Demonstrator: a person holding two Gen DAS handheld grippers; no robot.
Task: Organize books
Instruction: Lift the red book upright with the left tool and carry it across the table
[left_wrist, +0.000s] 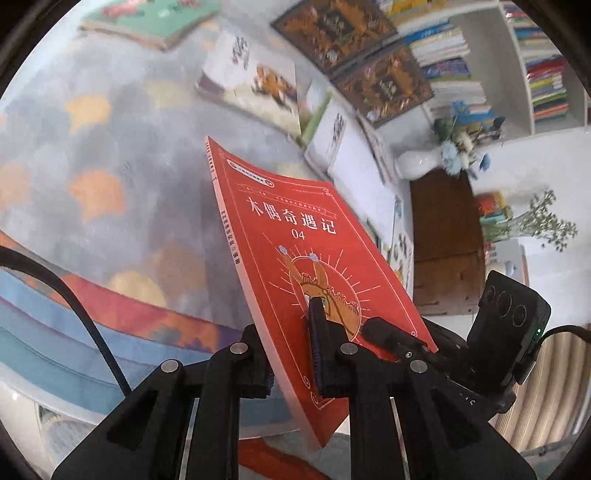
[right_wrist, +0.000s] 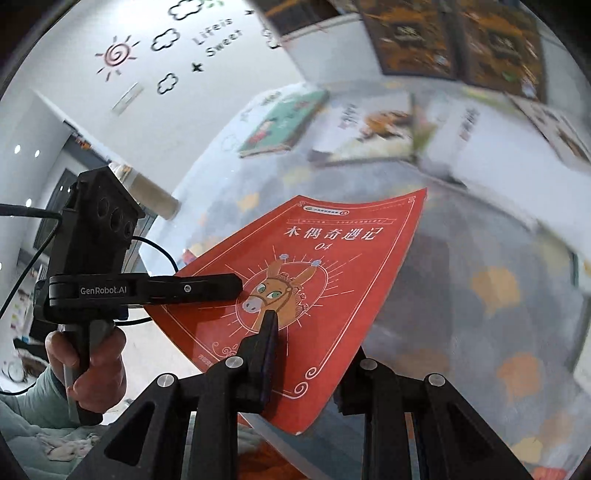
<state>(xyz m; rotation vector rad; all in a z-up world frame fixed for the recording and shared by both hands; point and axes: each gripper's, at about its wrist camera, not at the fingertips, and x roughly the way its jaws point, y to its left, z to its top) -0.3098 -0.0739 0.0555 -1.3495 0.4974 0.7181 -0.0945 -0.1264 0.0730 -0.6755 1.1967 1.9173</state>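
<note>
While the left gripper (left_wrist: 291, 350) and right gripper (right_wrist: 303, 373) both clamp one red book (left_wrist: 295, 236), held tilted above the patterned rug (left_wrist: 92, 166), five more books lie beyond it: one green-covered book (right_wrist: 284, 122) among them.

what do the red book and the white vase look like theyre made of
Red book: paper, a soft matte cover by the look of it; the cover bows while held and the page edges show pale along the side. White vase: probably glazed ceramic, being smooth and white with small bright glints, though the blur leaves glass or plastic possible.
</note>
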